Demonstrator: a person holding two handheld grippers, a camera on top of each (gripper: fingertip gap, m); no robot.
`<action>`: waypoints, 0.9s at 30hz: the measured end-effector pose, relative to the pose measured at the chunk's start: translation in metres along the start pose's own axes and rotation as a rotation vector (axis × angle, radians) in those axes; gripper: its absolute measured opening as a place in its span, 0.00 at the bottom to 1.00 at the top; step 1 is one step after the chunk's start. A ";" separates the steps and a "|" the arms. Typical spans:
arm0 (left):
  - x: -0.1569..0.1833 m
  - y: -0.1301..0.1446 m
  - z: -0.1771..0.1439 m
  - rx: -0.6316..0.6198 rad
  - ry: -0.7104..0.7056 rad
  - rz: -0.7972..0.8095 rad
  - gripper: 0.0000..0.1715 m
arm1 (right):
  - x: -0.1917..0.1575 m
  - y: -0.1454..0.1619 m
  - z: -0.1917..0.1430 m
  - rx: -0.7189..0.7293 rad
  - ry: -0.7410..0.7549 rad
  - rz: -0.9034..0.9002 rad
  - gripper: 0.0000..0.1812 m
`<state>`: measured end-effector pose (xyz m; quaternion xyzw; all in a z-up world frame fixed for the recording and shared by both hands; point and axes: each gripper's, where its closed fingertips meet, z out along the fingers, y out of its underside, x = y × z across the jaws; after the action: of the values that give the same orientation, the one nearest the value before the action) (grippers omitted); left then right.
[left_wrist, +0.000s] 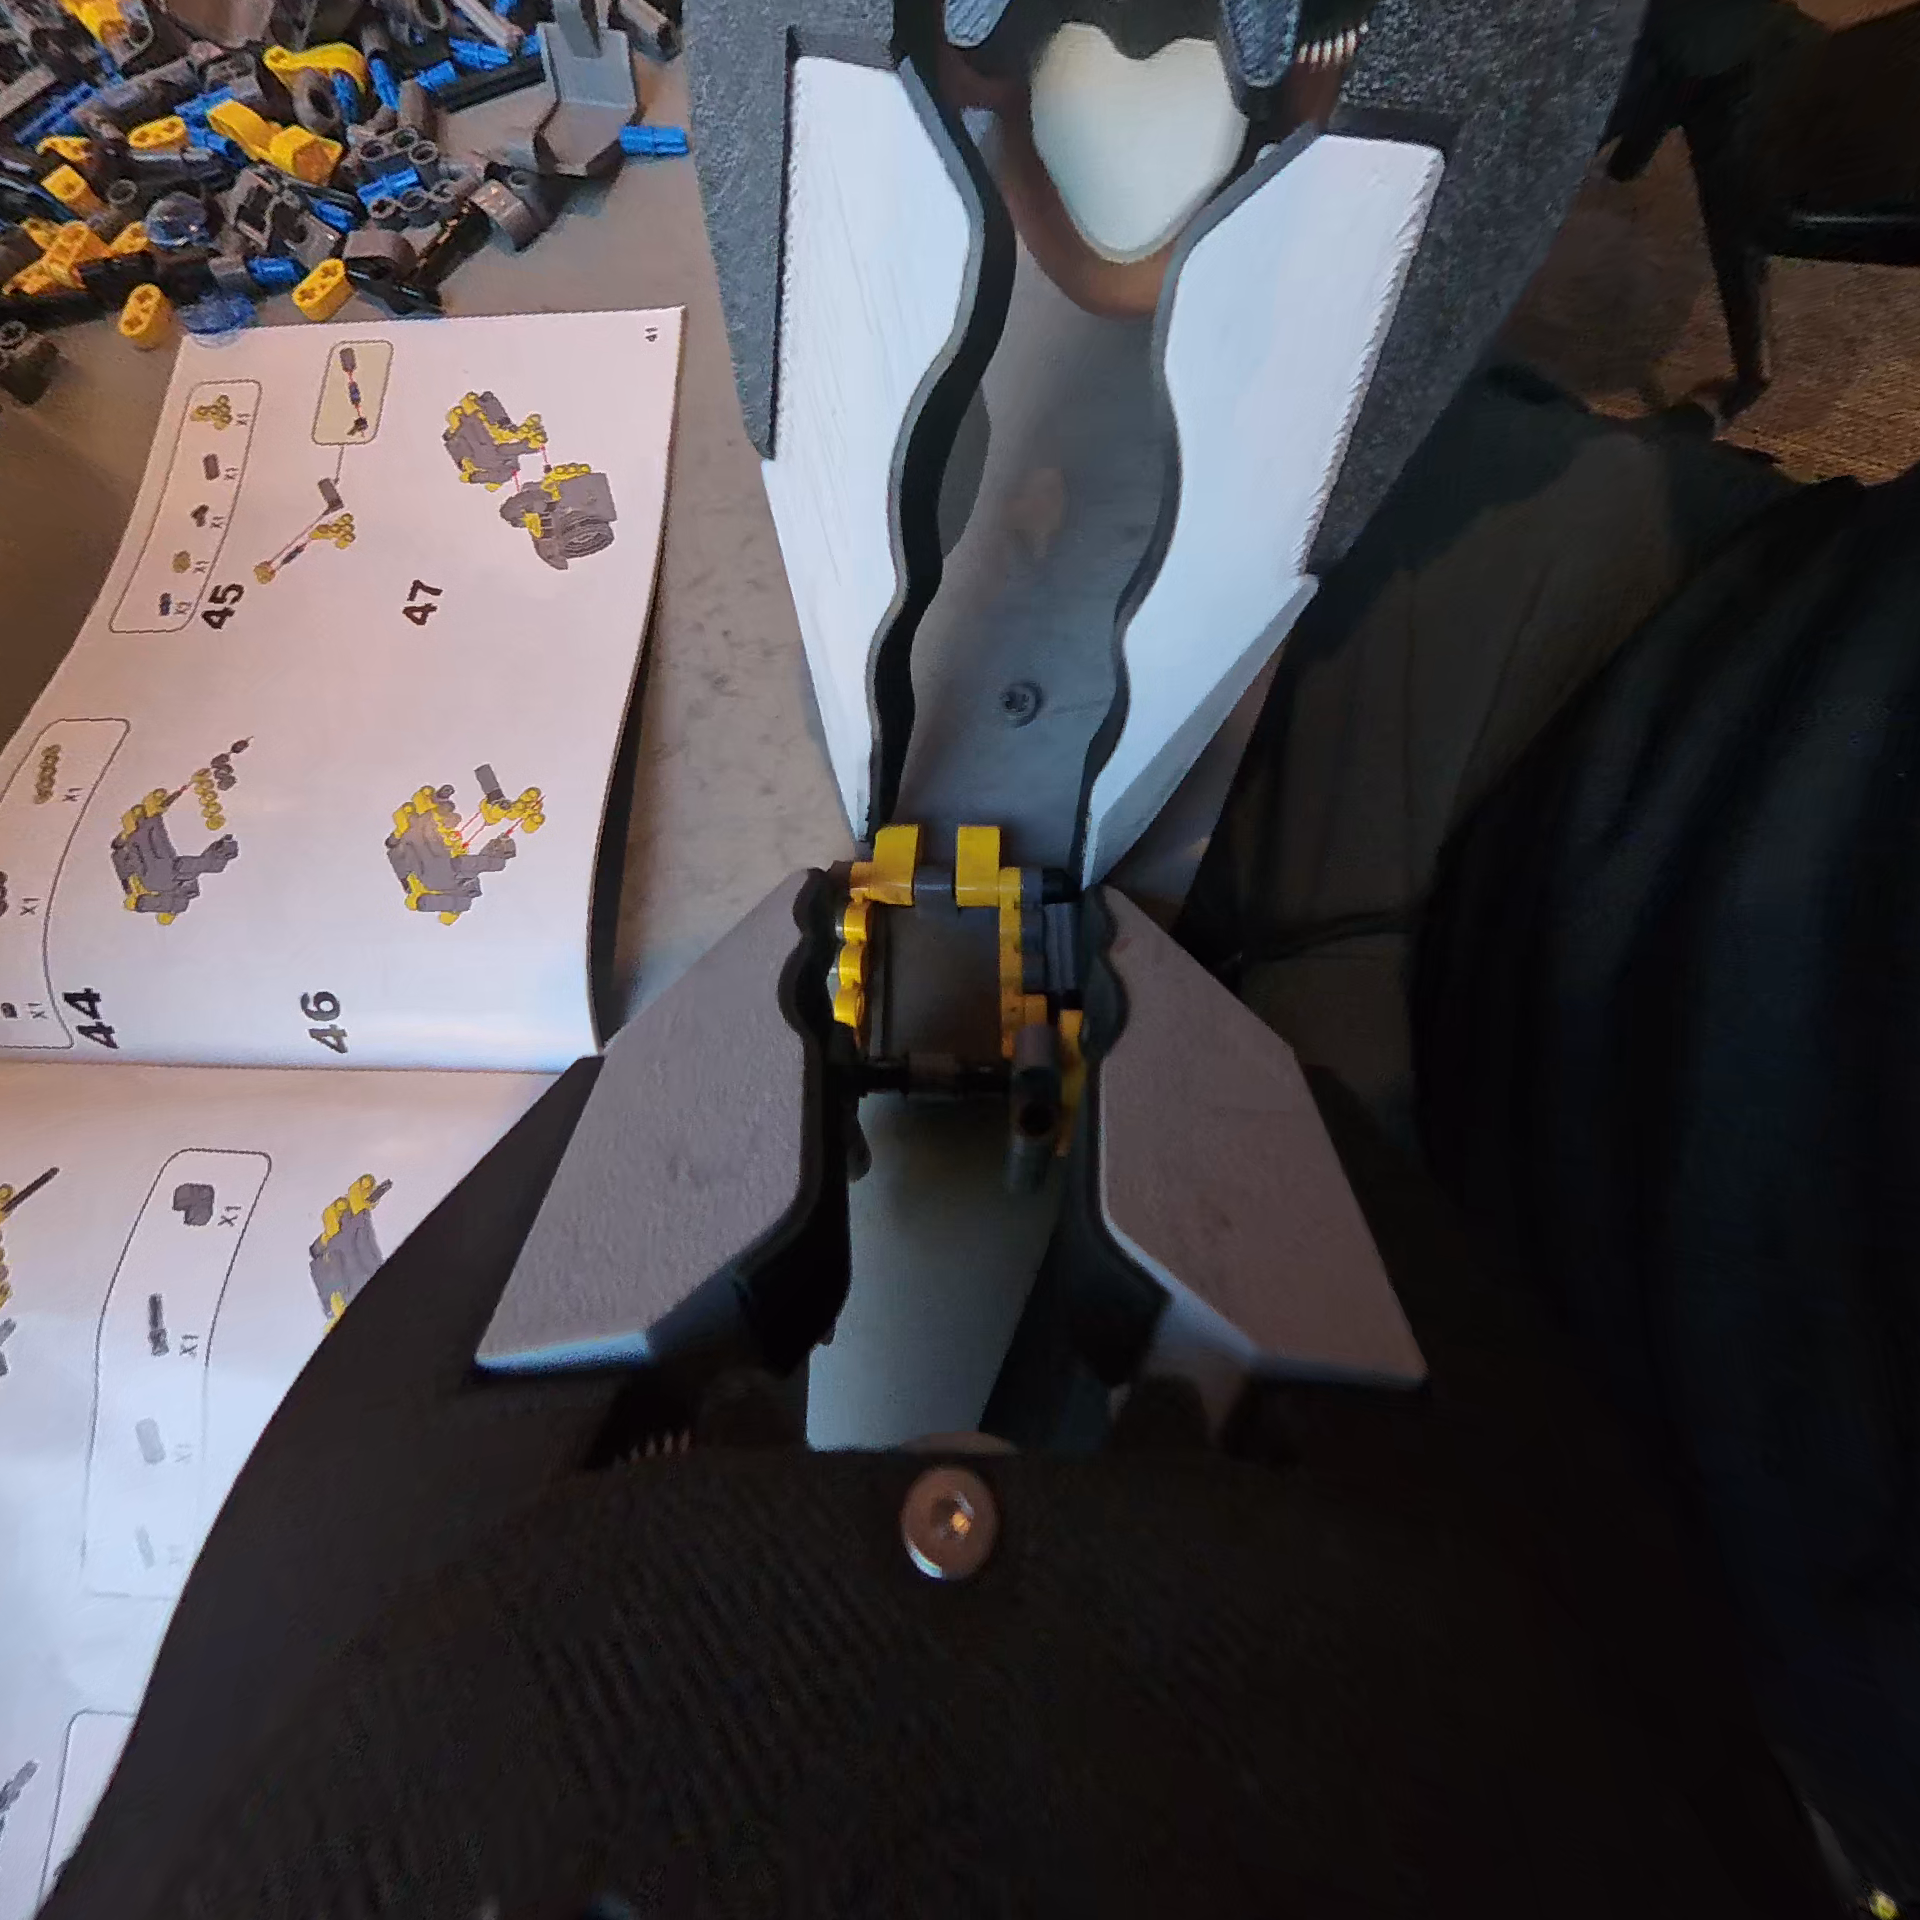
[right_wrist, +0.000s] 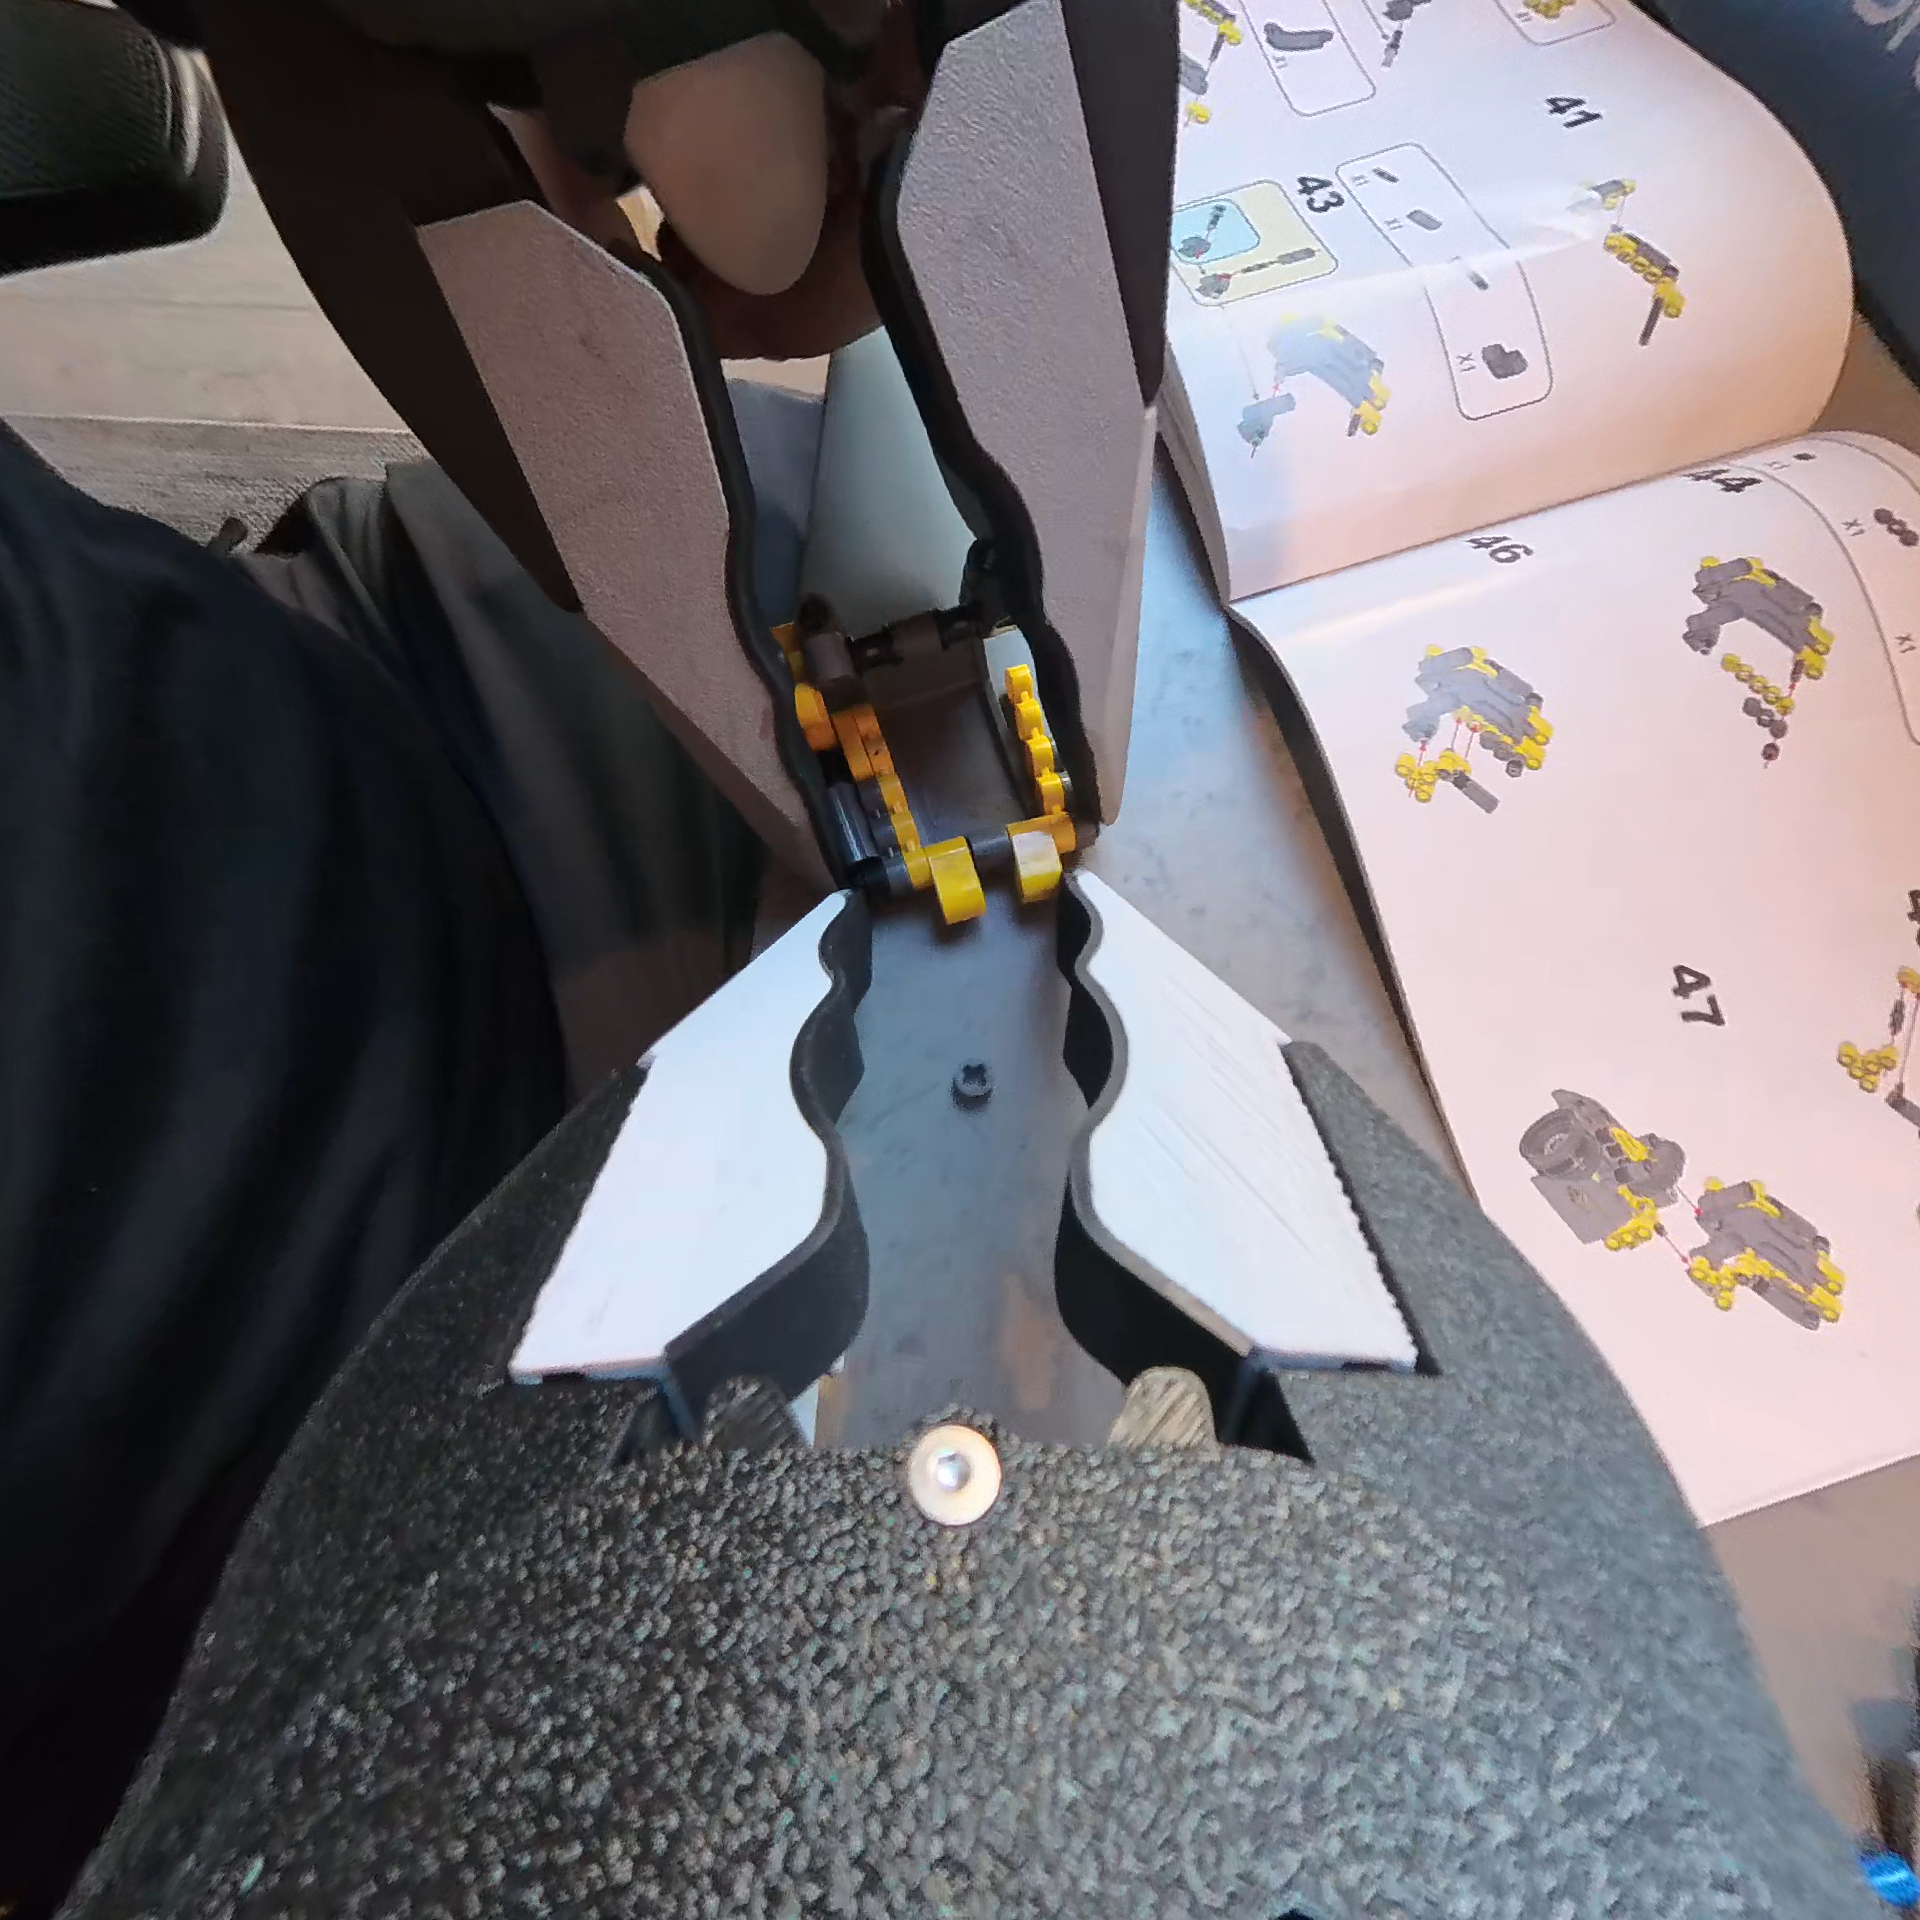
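Observation:
A small yellow and dark grey brick assembly (left_wrist: 935, 977) sits between the grey fingers of my left gripper (left_wrist: 956, 904), which is shut on its sides. My right gripper (left_wrist: 977, 831), with white fingers, faces it from the far side. In the right wrist view, the right gripper (right_wrist: 961, 894) has its tips on either side of the assembly's (right_wrist: 935, 748) two yellow lugs, level with its end. I cannot tell whether those tips press on it. The left gripper (right_wrist: 966, 831) reaches in from the top there. Both grippers are held above the table edge.
An open instruction booklet (left_wrist: 364, 727) lies on the grey table (left_wrist: 717, 623); it also shows in the right wrist view (right_wrist: 1610, 883). A pile of loose yellow, blue and dark pieces (left_wrist: 260, 156) lies beyond it. A person's dark clothing (left_wrist: 1662, 1039) is beside the grippers.

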<state>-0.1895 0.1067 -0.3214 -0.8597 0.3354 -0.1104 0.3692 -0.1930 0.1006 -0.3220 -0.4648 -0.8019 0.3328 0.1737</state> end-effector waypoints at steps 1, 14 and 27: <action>-0.001 0.000 0.000 0.000 -0.001 -0.006 0.25 | 0.000 0.000 0.000 0.004 0.001 0.011 0.18; -0.001 0.000 -0.001 0.019 -0.053 -0.021 0.25 | 0.001 -0.001 0.000 0.053 0.047 0.133 0.17; -0.001 0.000 -0.002 0.019 -0.069 -0.046 0.25 | 0.001 -0.003 0.000 0.070 0.033 0.200 0.16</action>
<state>-0.1908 0.1068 -0.3200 -0.8670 0.3014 -0.0925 0.3860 -0.1955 0.1007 -0.3204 -0.5419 -0.7363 0.3685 0.1689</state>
